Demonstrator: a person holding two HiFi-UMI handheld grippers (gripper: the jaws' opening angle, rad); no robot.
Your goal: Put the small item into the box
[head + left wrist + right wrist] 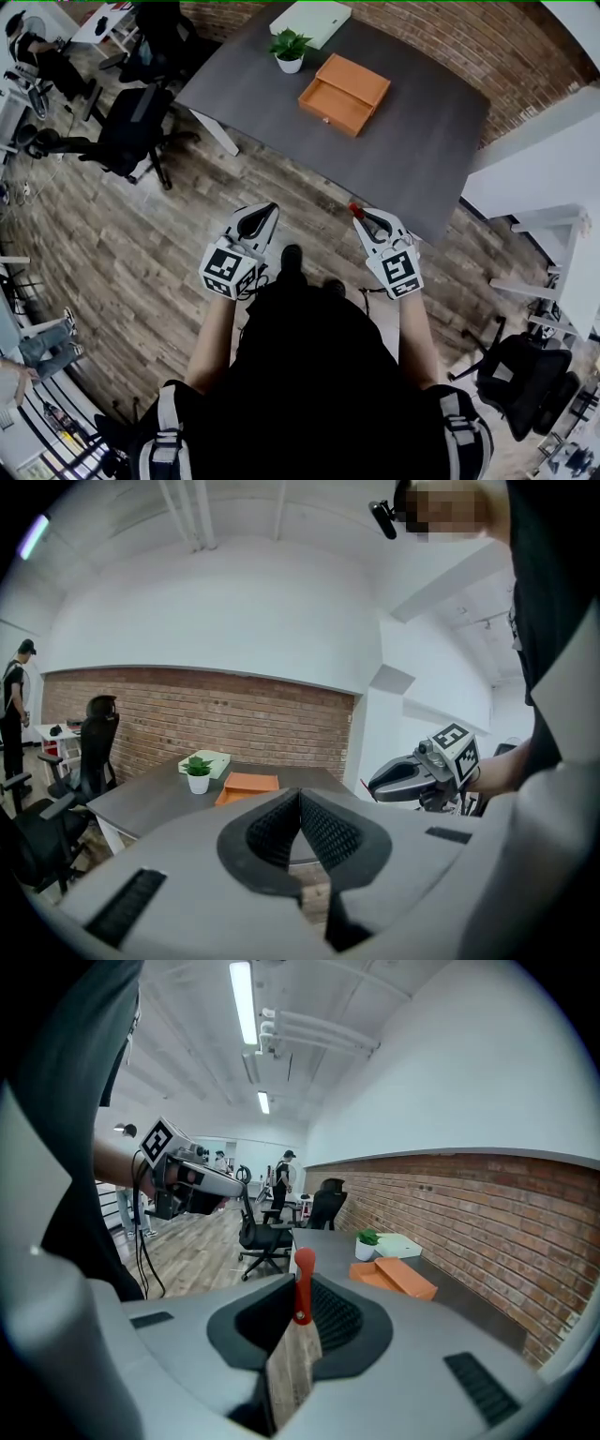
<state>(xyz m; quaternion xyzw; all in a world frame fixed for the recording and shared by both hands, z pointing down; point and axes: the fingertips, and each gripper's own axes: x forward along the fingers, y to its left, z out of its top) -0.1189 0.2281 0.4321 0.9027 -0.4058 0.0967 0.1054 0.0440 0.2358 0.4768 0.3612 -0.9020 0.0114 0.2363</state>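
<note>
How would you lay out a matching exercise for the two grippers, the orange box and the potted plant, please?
Things:
1. left gripper
2. right gripper
3. orange box
4. potted plant

States or places:
A. green, next to the white box
B. shut on a small red item
C. shut, nothing between the jaws
D. open, on the grey table

Pairs: 1-C, 2-B, 3-D, 4-A
</note>
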